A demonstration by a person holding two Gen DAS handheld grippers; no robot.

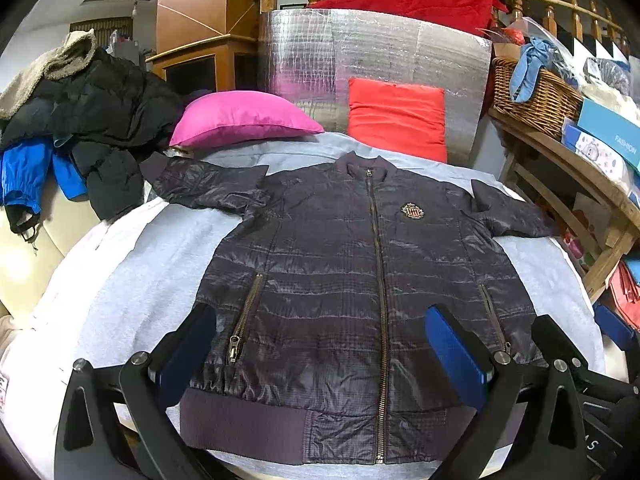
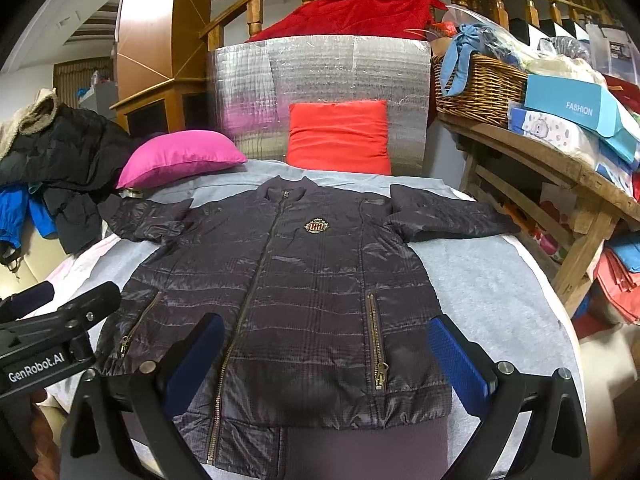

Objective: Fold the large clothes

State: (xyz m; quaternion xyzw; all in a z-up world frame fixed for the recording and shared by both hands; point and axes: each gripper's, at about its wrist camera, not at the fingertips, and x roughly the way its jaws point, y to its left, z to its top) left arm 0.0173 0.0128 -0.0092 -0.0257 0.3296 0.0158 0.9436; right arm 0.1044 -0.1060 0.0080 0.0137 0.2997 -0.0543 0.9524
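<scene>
Dark quilted jacket [image 1: 340, 280] lies flat, front up, zipped, sleeves spread, on the grey sheet [image 1: 132, 272]. My left gripper [image 1: 324, 356] and right gripper [image 2: 328, 364] hover over its hem, jaws apart, empty. Pink pillow [image 1: 240, 118] sits beyond the collar.

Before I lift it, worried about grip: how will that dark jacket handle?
The jacket will probably flop and sag, since it lies flat and creased. Its shiny quilted shell looks slippery. The ribbed hem likely offers a surer hold.

Each claw, the left claw [image 1: 320, 354] and the right claw [image 2: 326, 360], has black angular arms with silver round screws, blue textured pads [image 2: 456, 364], and white "GenRobot.AI" lettering on one body.
</scene>
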